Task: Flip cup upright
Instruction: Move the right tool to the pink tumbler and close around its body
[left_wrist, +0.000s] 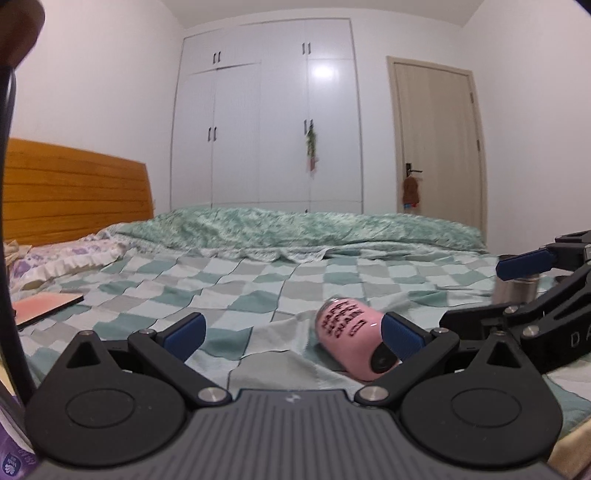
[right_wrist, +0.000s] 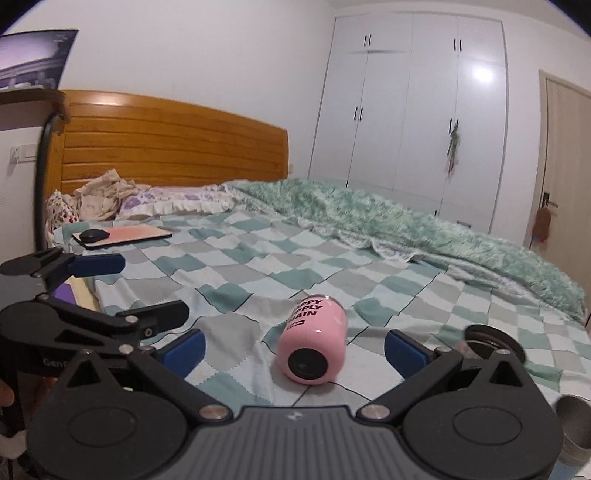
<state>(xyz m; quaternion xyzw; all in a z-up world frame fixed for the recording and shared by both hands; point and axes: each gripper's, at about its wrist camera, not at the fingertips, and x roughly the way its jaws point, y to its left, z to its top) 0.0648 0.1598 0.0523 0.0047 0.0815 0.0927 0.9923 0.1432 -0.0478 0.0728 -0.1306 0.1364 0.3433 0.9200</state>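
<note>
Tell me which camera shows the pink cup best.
The right wrist view. There the pink cup lies on its side on the checked bedspread, wholly visible between the open fingers, dark base facing the camera. In the left wrist view the cup is partly hidden behind one blue finger pad.

The left claw's pad (left_wrist: 400, 338) hides part of the pink cup (left_wrist: 347, 338).

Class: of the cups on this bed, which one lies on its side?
The pink cup with black lettering lies on the checked sheet, dark base towards the camera. The steel cup at the right edge stands upright.
</note>
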